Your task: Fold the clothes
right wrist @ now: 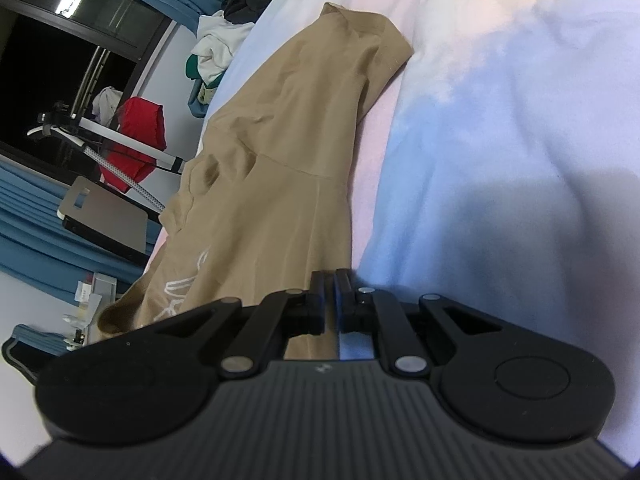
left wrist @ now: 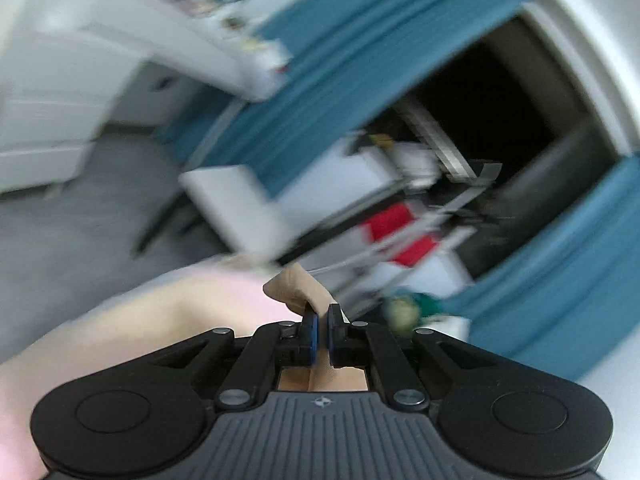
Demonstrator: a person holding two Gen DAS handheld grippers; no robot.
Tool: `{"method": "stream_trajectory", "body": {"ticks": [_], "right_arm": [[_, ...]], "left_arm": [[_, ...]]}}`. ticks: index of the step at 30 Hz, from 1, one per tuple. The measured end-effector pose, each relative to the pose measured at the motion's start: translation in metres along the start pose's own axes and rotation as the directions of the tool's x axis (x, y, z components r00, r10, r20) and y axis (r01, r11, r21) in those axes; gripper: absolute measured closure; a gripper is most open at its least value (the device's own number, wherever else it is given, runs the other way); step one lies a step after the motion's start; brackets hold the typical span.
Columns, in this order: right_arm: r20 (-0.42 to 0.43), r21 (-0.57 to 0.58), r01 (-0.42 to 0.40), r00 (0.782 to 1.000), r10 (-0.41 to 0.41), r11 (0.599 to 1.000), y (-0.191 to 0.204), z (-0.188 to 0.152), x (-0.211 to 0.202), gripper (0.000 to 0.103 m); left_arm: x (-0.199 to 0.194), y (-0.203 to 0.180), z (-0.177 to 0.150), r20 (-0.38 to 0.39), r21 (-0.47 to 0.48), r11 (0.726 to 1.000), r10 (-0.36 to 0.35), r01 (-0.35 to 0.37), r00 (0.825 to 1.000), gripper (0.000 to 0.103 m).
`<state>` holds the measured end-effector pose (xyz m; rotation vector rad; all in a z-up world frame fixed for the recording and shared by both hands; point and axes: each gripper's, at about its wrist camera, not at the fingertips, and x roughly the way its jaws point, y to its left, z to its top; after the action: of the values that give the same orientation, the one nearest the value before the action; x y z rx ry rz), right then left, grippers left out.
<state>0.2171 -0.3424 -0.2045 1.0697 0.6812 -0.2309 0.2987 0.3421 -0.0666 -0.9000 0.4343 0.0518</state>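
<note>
No word, brand or number can be read in either view. The tan short-sleeved cotton shirt point(right wrist: 280, 168) lying on the pastel tie-dye bedsheet point(right wrist: 500, 120) carries a white print near its lower part, but only broken strokes of it show and they spell nothing legible. The dark ribbed plastic body of each handheld device bears a small pale round emblem point(left wrist: 319, 401) point(right wrist: 321, 369) without letters.
</note>
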Motion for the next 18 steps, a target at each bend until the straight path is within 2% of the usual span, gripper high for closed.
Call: {"method": "stream_trajectory", "body": {"ticks": [2, 4, 6, 7, 8, 10, 18], "right_arm": [[-0.002, 0.001, -0.001, 1.0, 0.001, 1.0, -0.001, 0.0, 0.0, 0.094], [-0.006, 0.007, -0.004, 1.0, 0.004, 1.0, -0.002, 0.0, -0.001, 0.094], [-0.008, 0.015, -0.005, 1.0, 0.005, 1.0, -0.002, 0.001, -0.001, 0.094], [-0.009, 0.012, -0.002, 1.0, 0.002, 1.0, -0.001, 0.001, -0.001, 0.095], [-0.01, 0.009, 0.0, 1.0, 0.0, 1.0, 0.0, 0.002, -0.001, 0.095], [-0.013, 0.007, 0.004, 1.0, -0.004, 1.0, 0.001, 0.003, -0.001, 0.094], [-0.02, 0.023, 0.004, 1.0, -0.004, 1.0, -0.001, 0.006, -0.002, 0.094]], "left_arm": [[0.006, 0.041, -0.016, -0.036, -0.083, 0.994, 0.064, -0.067, 0.997, 0.097], [0.011, 0.072, -0.025, -0.069, -0.154, 0.982, 0.098, -0.108, 0.993, 0.097], [0.012, 0.085, -0.024, -0.092, -0.2, 0.973, 0.098, -0.115, 0.991, 0.086], [0.01, 0.084, -0.025, -0.1, -0.214, 0.971, 0.087, -0.107, 0.991, 0.065], [0.009, 0.083, -0.026, -0.108, -0.228, 0.969, 0.076, -0.1, 0.991, 0.038], [0.006, 0.08, -0.029, -0.124, -0.255, 0.963, 0.054, -0.085, 0.991, 0.023], [-0.007, 0.069, -0.041, -0.181, -0.364, 0.931, -0.039, -0.03, 0.983, 0.022]]}}
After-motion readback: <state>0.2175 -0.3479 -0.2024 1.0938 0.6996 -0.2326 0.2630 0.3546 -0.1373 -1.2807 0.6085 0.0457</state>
